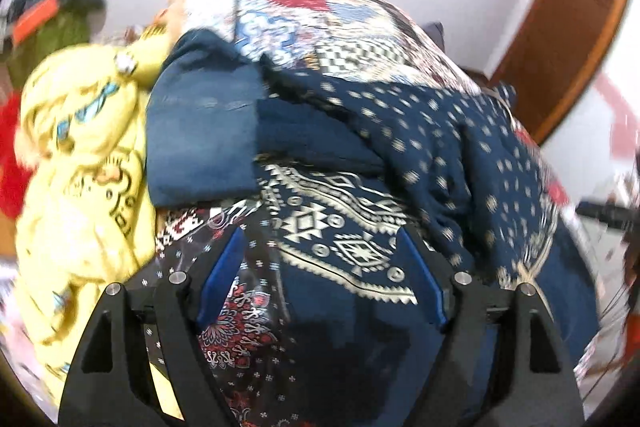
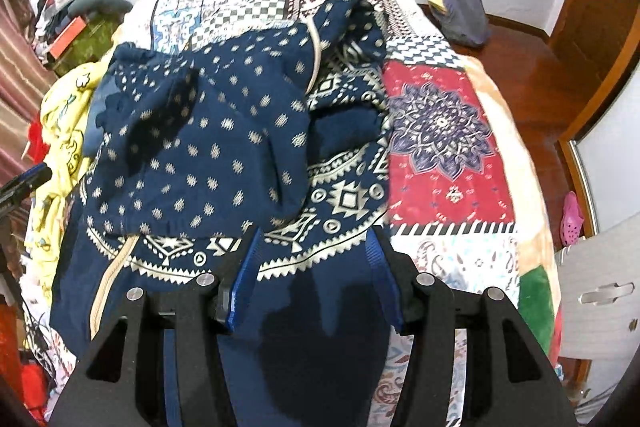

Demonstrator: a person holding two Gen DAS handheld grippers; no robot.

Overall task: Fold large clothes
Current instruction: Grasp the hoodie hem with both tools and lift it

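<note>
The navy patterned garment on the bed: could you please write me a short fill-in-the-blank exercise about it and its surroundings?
1. The navy patterned garment lies on a ___ bedspread.
2. Beside it, in the left wrist view, lies a ___ garment with printed motifs.
3. The pads on the right gripper fingers are ___.

Missing words: patchwork; yellow; blue

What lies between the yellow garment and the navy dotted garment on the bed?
In the left wrist view, a folded plain blue cloth lies between the yellow garment and the navy dotted garment. In the right wrist view only a sliver of it shows.
</note>
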